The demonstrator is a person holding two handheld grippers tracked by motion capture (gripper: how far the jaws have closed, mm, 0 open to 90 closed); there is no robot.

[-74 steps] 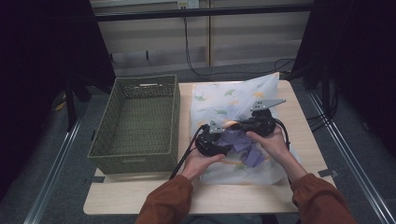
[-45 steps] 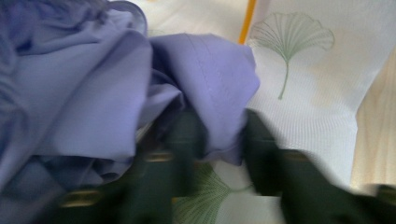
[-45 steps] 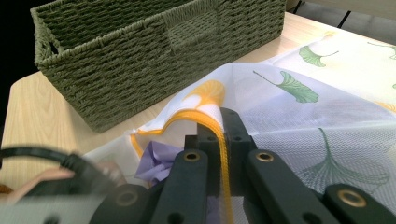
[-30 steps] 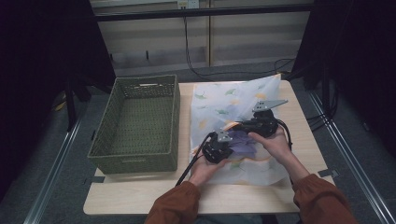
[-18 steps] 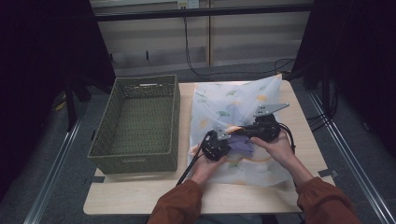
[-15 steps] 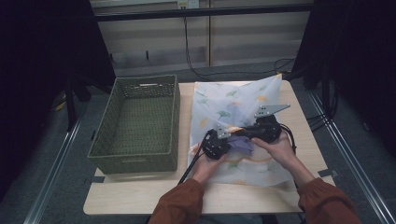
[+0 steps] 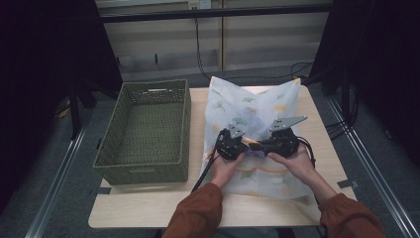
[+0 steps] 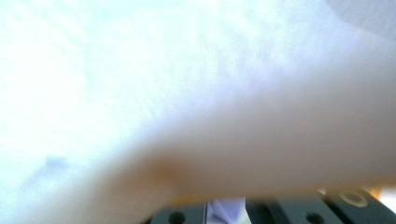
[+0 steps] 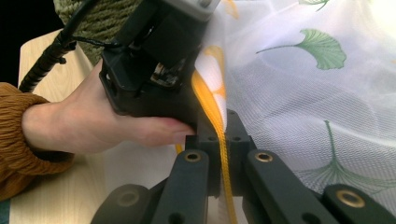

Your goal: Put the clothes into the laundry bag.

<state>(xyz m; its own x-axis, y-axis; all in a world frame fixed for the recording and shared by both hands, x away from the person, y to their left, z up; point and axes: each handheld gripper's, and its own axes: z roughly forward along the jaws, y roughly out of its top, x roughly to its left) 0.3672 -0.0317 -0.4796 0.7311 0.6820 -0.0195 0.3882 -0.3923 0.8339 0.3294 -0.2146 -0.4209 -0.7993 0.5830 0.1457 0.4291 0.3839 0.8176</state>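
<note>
The pale wooden worktop [image 7: 148, 208] carries a green woven rectangular basket [image 7: 143, 134] at its left and a white leaf-printed mesh cloth [image 7: 257, 106] beside it.

table [image 7: 148, 208]: pale wood, on a metal frame | floor [image 7: 49, 198]: grey | back wall [image 7: 257, 44]: light horizontal panels, black cables [image 7: 198, 54] hanging down it | sides: dark curtains [image 7: 44, 74] | light: dim, brightest on tabletop

Basket [image 7: 144, 131] left of bag [image 7: 257, 106]
</note>
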